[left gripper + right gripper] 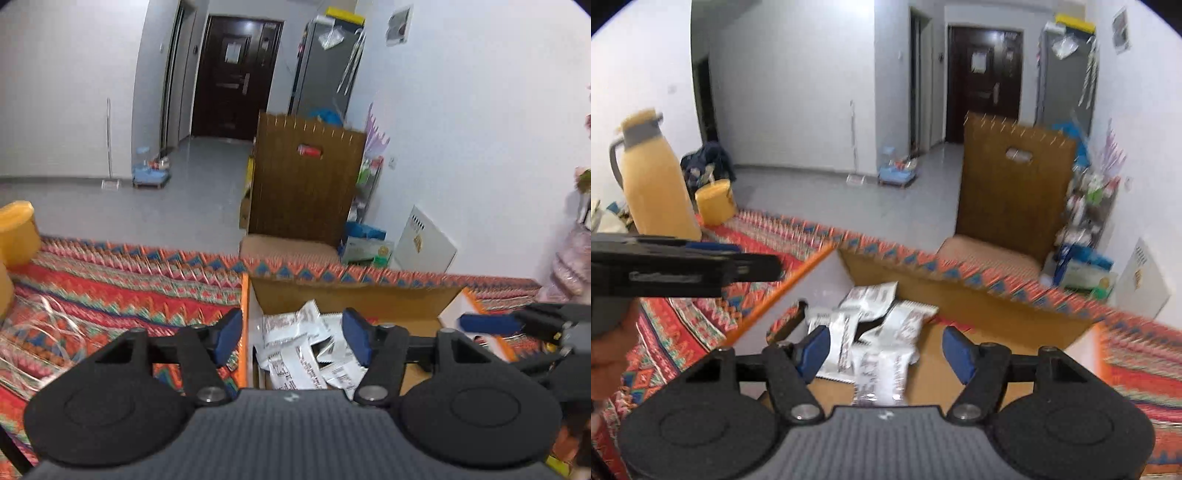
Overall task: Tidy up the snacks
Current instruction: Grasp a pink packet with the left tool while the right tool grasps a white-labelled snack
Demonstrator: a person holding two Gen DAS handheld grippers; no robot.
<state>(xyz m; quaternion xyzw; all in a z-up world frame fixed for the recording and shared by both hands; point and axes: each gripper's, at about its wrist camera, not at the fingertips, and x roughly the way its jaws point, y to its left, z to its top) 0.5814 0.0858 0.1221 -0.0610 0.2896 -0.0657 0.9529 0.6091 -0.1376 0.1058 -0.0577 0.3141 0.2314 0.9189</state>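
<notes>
An open cardboard box with orange edges sits on the patterned tablecloth. Several white snack packets lie piled inside it. My left gripper is open and empty, hovering over the box's left side above the packets. My right gripper is open and empty, hovering over the packets. The right gripper shows from the side at the right edge of the left wrist view. The left gripper shows at the left of the right wrist view.
A yellow thermos jug and a yellow container stand at the table's far left. Clear plastic wrap lies on the cloth at left. A brown chair back stands beyond the table's far edge.
</notes>
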